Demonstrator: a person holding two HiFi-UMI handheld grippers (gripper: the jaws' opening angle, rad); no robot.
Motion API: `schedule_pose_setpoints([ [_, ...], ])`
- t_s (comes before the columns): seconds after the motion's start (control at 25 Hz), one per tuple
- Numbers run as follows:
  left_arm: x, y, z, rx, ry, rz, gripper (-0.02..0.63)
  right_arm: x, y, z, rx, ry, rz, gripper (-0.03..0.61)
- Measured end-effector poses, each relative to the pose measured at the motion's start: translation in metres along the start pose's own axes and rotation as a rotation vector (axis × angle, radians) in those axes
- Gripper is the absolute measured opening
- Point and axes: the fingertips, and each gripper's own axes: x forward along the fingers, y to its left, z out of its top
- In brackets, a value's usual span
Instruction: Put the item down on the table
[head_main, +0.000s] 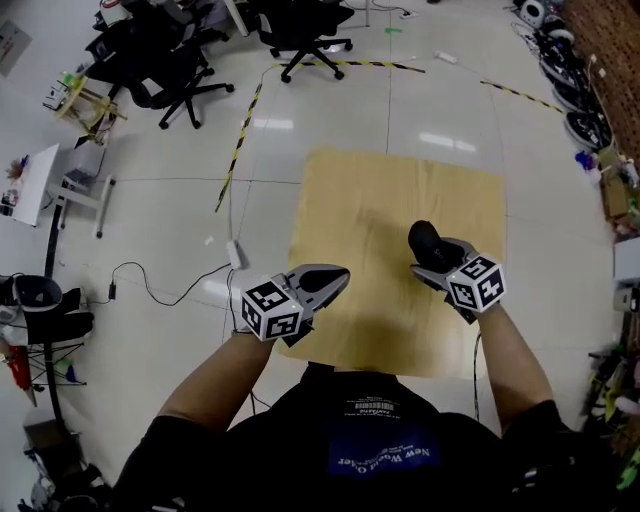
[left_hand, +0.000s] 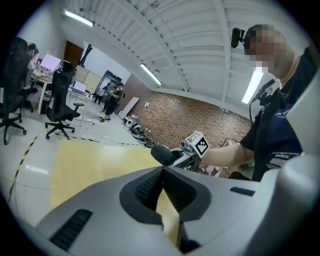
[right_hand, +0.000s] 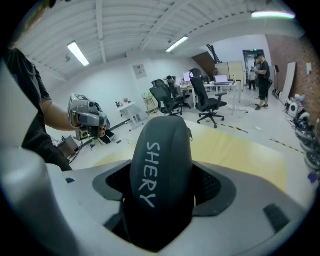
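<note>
Person at the bench: a black short-sleeved T-shirt (head_main: 290, 430) is worn, marked across the chest by a blue panel (head_main: 385, 452) with white print too small to be read. A small black camera (left_hand: 235, 36) is seen mounted at the head. The left claw (head_main: 335, 280) and the right claw (head_main: 432, 250) are shown as smooth light-grey moulded shells lined with black ribbed pads (left_hand: 147, 189). Each is topped by a white cube of black square markers, left cube (head_main: 272, 308) and right cube (head_main: 476, 283).

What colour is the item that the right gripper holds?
The item is black with white lettering, SHERY; the right gripper view shows it best.
</note>
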Motion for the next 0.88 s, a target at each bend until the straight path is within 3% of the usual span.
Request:
schedule_pose_setpoints([
  [0.28, 0.043, 0.029, -0.03, -0.015, 0.038, -0.026, 0.003, 0.044, -0.036, -0.037, -0.007, 0.113, -0.064, 0.345],
  [0.64, 0.065, 0.043, -0.044, -0.021, 0.029, -0.061, 0.003, 0.072, -0.069, -0.048, -0.073, 0.196, -0.151, 0.345],
  [0.88, 0.068, 0.044, -0.055, -0.039, 0.012, -0.075, 0.003, 0.088, -0.076, -0.058, -0.108, 0.234, -0.157, 0.347],
])
